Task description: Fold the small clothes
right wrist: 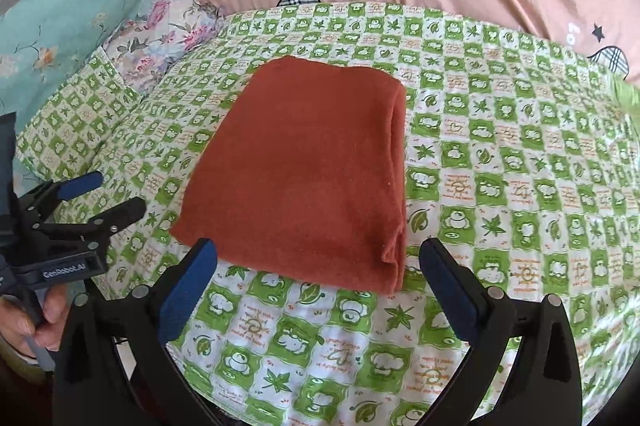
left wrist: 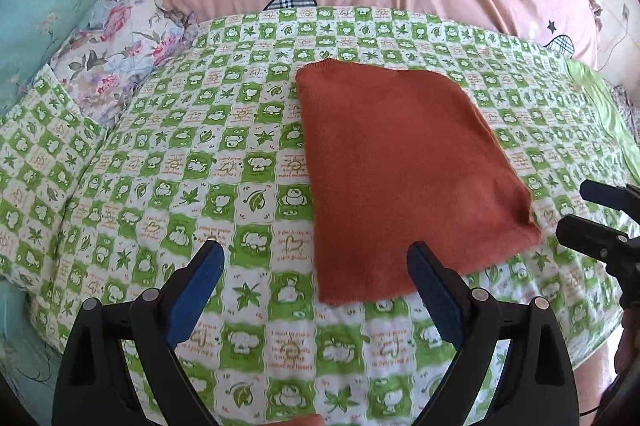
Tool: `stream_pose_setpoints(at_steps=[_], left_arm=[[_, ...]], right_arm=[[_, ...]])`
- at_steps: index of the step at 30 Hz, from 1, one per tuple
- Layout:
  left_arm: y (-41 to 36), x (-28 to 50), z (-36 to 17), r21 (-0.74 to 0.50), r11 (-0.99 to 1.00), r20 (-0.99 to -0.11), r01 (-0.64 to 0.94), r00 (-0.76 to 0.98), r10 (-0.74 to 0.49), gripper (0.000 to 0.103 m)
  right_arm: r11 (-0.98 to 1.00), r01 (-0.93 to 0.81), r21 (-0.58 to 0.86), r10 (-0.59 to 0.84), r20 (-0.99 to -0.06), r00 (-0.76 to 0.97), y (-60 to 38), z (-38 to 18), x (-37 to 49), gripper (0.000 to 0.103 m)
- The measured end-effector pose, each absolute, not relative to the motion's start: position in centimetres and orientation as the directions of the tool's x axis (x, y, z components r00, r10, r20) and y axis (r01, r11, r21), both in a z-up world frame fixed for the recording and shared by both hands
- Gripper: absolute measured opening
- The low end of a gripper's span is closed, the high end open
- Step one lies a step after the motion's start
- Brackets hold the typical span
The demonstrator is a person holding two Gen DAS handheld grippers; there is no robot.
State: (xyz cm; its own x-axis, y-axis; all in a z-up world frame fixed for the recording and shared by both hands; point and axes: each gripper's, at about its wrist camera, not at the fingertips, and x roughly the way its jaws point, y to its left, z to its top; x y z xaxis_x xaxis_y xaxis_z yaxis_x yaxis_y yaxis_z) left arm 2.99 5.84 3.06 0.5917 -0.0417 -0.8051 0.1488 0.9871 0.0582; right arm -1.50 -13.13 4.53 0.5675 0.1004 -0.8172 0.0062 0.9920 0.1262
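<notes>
The rust cloth (left wrist: 404, 169) is lying folded into a neat block on the green checked cover (left wrist: 168, 161), near its front edge, with the doubled layers showing along its right side in the right wrist view. It is looking soft, light and limp (a knit, by the fuzzy surface), so it is likely sagging if lifted by one corner; the near corners or the layered edge are seeming the best places to pinch. The left gripper (left wrist: 316, 266) is hanging wide open, holding nothing, its right pad just at the cloth's near edge. The right gripper (right wrist: 318, 266) is also standing wide and empty, straddling the cloth's near right corner without clamping it.
</notes>
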Motion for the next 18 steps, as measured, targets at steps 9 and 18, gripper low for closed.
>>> stream_pose_setpoints(at_steps=[9, 18], left_arm=[[5.7, 1.8, 4.1, 0.095, 0.986, -0.784, 0.134, 0.621, -0.009, 0.096], [5.4, 3.9, 2.9, 0.101, 0.984, -0.796, 0.144, 0.606, -0.007, 0.097]], right_arm=[[0.990, 0.013, 0.140, 0.110, -0.828, 0.549, -13.6, 3.0, -0.7, 0.102], [0.988, 0.026, 0.152, 0.115, -0.838, 0.533, -14.1, 1.5, 1.7, 0.102]])
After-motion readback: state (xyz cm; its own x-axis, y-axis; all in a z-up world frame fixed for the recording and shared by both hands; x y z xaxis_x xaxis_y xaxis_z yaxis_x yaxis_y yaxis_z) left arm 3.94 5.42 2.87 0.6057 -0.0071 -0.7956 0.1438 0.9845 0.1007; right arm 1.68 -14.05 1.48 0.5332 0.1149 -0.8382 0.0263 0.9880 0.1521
